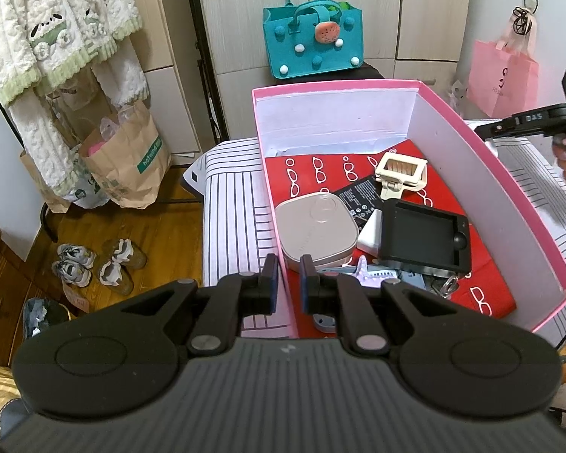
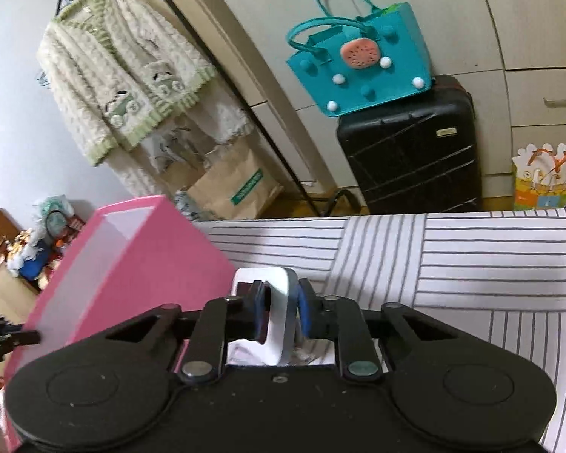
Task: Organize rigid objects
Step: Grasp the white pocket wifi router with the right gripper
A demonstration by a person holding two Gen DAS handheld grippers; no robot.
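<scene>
My right claw is clamped on a white block, low centre of the right view, just above the striped sheet; the pink box stands just left of it, its wall filling the left middle of that frame. In the left view, my left claw is pinched onto the box's near wall, low centre; inside, on red paper, lie a beige case, a black tray, a cream clip and a black card, piled together; the right claw's body shows at the right edge; a teal bag sits upper centre.
</scene>
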